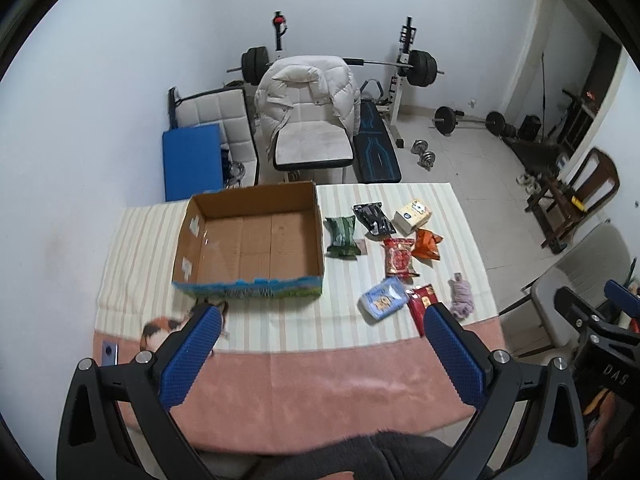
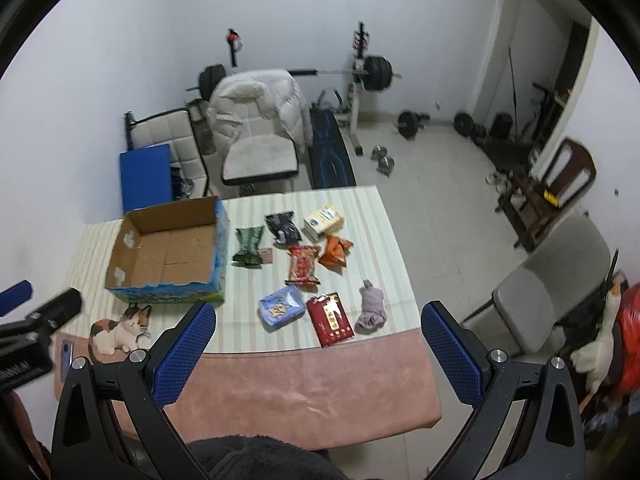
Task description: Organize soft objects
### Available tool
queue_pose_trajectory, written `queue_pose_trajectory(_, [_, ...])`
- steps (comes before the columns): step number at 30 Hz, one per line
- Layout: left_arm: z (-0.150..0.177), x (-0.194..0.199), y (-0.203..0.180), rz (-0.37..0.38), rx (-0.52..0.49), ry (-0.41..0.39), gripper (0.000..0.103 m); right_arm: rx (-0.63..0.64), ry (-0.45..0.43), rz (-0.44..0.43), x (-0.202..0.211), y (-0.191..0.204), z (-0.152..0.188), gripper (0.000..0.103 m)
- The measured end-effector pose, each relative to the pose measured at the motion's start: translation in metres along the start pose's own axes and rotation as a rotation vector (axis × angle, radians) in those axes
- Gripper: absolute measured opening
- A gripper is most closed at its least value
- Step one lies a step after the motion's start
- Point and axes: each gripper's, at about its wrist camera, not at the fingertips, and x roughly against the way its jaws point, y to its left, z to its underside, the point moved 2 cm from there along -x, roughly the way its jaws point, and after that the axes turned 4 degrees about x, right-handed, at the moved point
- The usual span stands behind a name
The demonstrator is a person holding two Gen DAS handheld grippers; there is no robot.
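Note:
An open cardboard box (image 1: pixel 248 236) (image 2: pixel 168 252) with nothing inside stands on the striped cloth at the table's left. To its right lie several soft packets: a green one (image 1: pixel 341 236) (image 2: pixel 249 246), a black one (image 1: pixel 374 218), a red snack bag (image 1: pixel 399 257) (image 2: pixel 303 266), an orange bag (image 1: pixel 428 244), a light blue tissue pack (image 1: pixel 383 298) (image 2: pixel 282 306), a dark red packet (image 2: pixel 330 318) and a lilac cloth (image 1: pixel 462 300) (image 2: pixel 372 308). My left gripper (image 1: pixel 320 316) and right gripper (image 2: pixel 318 314) both hover open above the table's near edge, holding nothing.
A cat figure (image 2: pixel 120 328) and a small blue device (image 2: pixel 66 354) lie at the near left corner. A cream tissue box (image 1: pixel 414 216) sits at the far right. Beyond the table stand a chair with a white jacket (image 1: pixel 308 112), a weight bench and barbells. Grey chairs (image 2: pixel 548 288) stand right.

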Motion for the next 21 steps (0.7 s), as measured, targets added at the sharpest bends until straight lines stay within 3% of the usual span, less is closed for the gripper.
queue_pose_trajectory(4, [-0.013,-0.059,-0.02,-0.055,-0.115,0.042,0.103,-0.041,0.108,0.024,-0.066,-0.032,0.0,0.103])
queue_pose_trajectory(8, [-0.017,-0.142,-0.053,-0.075,-0.259,0.152,0.103,-0.091,0.236,0.019,-0.147,-0.063,0.007,0.103])
queue_pose_trajectory(16, [0.01,-0.282,-0.114,-0.026,-0.449,0.376,0.103,-0.148,0.452,0.029,-0.306,-0.108,0.034,0.103])
queue_pose_trajectory(21, [0.035,-0.353,-0.147,0.014,-0.579,0.505,0.103,-0.169,0.564,0.016,-0.381,-0.128,0.053,0.103])
